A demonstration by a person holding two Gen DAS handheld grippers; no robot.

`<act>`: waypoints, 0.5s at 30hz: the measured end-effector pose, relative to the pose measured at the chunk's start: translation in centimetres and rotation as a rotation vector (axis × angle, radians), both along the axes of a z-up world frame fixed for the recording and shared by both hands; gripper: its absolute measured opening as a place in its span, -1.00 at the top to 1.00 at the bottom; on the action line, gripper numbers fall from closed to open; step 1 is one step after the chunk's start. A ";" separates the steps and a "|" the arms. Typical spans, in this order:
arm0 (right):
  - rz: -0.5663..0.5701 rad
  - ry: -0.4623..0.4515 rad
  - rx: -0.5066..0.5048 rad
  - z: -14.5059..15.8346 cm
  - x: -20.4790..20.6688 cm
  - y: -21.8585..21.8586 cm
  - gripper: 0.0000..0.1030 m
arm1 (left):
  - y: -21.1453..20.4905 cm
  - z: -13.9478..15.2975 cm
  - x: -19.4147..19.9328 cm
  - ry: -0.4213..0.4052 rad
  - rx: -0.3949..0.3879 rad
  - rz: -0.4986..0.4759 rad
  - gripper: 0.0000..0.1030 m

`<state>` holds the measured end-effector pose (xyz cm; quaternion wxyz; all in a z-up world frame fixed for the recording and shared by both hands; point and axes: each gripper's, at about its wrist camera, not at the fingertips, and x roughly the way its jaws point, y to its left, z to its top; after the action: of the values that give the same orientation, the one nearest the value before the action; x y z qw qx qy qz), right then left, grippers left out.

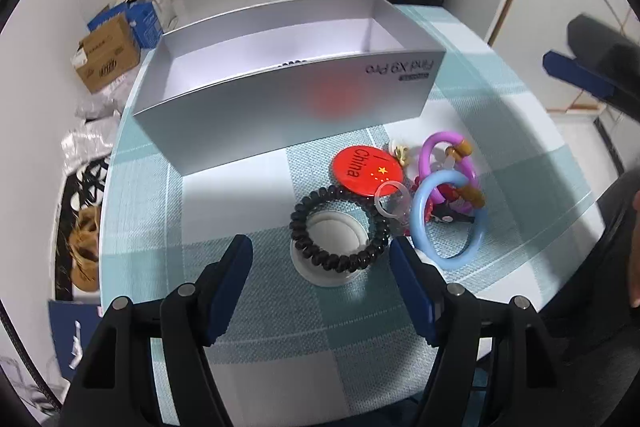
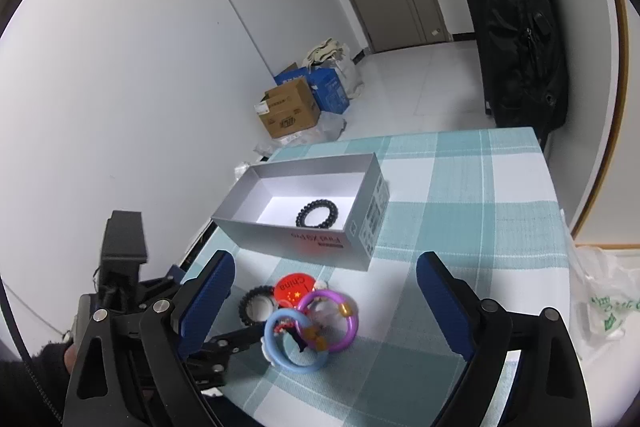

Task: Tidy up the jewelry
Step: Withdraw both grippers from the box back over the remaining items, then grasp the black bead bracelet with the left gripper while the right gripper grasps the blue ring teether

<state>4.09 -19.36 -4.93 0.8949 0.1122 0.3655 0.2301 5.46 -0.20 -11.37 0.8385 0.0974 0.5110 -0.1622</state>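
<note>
The left gripper (image 1: pixel 322 263) hung with fingers spread wide and empty, a black coil hair tie (image 1: pixel 340 229) lying flat on a white disc (image 1: pixel 330 247) dead ahead between them, a ring with no long axis to favour. The right gripper (image 2: pixel 326 291), equally wide and empty, stood farther back above the blue ring (image 2: pixel 294 341) and purple ring (image 2: pixel 330 319). Beyond, the open grey box (image 2: pixel 280 239) lay lengthwise across the checked tablecloth (image 2: pixel 460 219), already holding another black coil tie (image 2: pixel 315 215).
</note>
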 end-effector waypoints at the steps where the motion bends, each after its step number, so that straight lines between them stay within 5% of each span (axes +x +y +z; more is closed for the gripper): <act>1: -0.002 0.004 0.002 0.0 -0.1 -0.1 -0.81 | -0.2 -0.2 0.1 -0.001 0.010 -0.010 -0.29; 10: -0.014 0.013 0.001 -0.2 -0.7 -0.2 -0.81 | -0.4 0.0 0.5 -0.018 0.007 -0.026 -0.29; 13: -0.015 0.021 -0.003 -0.3 -0.7 -0.2 -0.81 | -0.7 0.2 0.3 -0.013 -0.004 -0.039 0.11; 15: -0.017 0.022 -0.004 -0.4 -0.7 -0.2 -0.81 | -0.8 0.2 0.2 -0.012 -0.008 -0.041 0.14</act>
<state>3.38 -19.59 -5.30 0.8929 0.1161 0.3748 0.2208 5.63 -0.98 -11.16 0.8384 0.1055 0.5032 -0.1810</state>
